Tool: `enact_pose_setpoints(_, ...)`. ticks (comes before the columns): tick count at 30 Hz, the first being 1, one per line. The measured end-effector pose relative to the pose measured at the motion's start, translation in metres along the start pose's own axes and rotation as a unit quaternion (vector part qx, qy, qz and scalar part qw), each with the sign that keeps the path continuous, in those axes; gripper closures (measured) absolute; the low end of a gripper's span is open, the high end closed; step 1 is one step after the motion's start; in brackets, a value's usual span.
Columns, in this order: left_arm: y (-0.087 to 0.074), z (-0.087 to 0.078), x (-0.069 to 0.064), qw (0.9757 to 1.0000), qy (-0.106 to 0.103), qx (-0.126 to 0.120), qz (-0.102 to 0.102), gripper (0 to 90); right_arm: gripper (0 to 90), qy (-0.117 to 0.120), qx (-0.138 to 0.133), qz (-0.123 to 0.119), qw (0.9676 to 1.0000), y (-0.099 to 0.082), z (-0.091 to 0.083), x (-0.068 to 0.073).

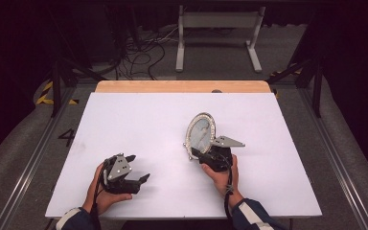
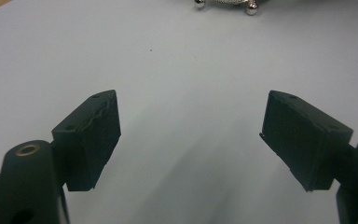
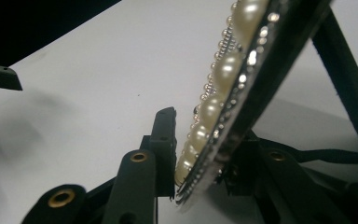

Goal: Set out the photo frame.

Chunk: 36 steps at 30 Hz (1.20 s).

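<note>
Gripping oval frame [image 1: 200, 133] rim: right tool [image 1: 202, 155] | left tool [image 1: 136, 168] released, bare table [image 1: 139, 120] ahead

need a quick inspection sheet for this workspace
surface: white table, wooden strip at far edge
job's things: oval pearl-rimmed frame, tilted, its lower rim in the right hand-held gripper
clutter: nothing seen
grippers: right shut on the frame rim; left hand-held gripper open, holding nothing, low over the table
cables: one trails from the right gripper along the wrist; tangle on the floor beyond the table
surroundings: dark room, white stand behind
</note>
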<state>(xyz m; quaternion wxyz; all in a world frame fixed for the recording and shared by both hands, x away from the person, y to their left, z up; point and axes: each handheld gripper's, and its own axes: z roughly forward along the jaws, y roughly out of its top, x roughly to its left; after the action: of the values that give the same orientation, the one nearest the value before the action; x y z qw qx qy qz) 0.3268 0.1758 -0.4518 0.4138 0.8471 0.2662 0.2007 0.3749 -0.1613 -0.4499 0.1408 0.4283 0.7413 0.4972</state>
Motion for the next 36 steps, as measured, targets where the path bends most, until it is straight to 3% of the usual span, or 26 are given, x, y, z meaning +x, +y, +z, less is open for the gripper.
enact_pose_setpoints(11, 0.009, 0.008, -0.001, 0.9999, -0.014, -0.004, -0.001, 19.8, 74.8, 0.044, 0.026, -0.013, 0.9986, 0.001, -0.008, -0.01)
enact_pose_setpoints(22, 0.034, 0.03, 0.009, 0.9993, -0.034, -0.015, -0.003, 20.0, 77.9, 0.075, 0.055, -0.03, 0.9952, 0.004, -0.013, -0.018)
enact_pose_setpoints(32, 0.062, 0.069, 0.014, 0.9979, -0.063, -0.013, 0.003, 21.0, 76.1, 0.068, 0.053, -0.036, 0.9956, 0.008, -0.011, -0.015)
enact_pose_setpoints(36, 0.069, 0.082, 0.017, 0.9972, -0.074, -0.013, 0.0, 20.8, 68.0, 0.053, 0.043, -0.035, 0.9971, 0.007, -0.013, -0.015)
